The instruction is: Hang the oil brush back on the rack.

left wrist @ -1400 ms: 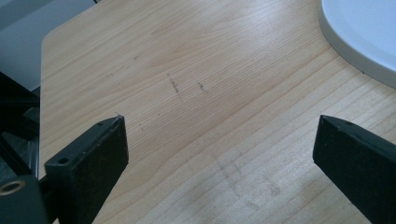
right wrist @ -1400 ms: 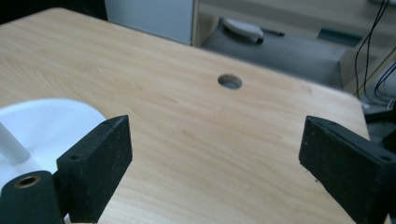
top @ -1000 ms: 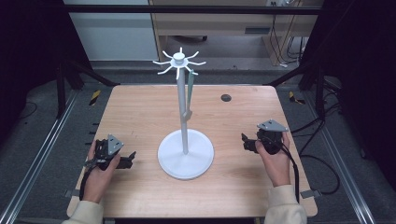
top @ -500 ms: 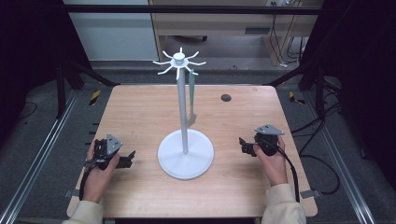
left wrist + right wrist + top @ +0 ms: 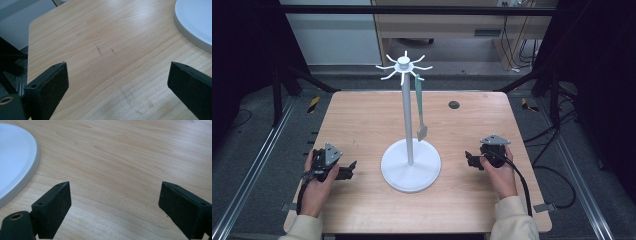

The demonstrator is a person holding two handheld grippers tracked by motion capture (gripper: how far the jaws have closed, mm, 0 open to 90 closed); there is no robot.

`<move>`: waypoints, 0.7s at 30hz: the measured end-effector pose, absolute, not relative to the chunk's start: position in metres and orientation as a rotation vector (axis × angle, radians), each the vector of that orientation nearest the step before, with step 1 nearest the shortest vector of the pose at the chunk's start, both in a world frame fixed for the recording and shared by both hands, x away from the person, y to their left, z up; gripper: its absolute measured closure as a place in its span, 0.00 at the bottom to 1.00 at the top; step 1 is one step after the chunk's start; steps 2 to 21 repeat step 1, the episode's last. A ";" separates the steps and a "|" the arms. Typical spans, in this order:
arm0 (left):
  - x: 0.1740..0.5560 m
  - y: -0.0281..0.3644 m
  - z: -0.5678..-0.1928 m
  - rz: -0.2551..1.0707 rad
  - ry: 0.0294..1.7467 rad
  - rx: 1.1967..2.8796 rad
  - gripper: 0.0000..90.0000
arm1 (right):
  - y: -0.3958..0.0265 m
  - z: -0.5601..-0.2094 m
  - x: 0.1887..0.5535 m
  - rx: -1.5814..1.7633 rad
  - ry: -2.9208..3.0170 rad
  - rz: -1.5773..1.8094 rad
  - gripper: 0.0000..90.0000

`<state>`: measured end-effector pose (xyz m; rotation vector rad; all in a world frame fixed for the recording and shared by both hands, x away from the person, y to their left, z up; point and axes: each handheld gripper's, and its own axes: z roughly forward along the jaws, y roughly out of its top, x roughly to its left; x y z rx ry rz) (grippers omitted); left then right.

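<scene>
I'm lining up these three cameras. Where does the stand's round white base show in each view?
High view: the round white base sits at table centre, between the two grippers.
Left gripper view: its rim curves through the upper right corner.
Right gripper view: it takes the left edge.
Shared landmark: the light wood table, running under the base in every view.

Your left hand (image 5: 314,187) holds the left gripper (image 5: 346,171) low at the near left, its jaws spread wide apart and pointing toward the middle. Your right hand (image 5: 501,172) holds the right gripper (image 5: 471,160) low at the near right, jaws likewise wide apart and aimed inward, its cable trailing back over your forearm
</scene>
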<state>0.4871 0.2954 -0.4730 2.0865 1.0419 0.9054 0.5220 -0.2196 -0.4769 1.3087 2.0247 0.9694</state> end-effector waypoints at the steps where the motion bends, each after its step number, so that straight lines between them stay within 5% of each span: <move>1: 0.487 0.295 -0.473 0.905 1.040 2.089 0.03 | -0.220 -0.477 0.522 1.309 2.025 0.969 0.13; 21: 0.487 0.295 -0.473 0.905 1.040 2.089 0.03 | -0.220 -0.477 0.522 1.309 2.025 0.969 0.13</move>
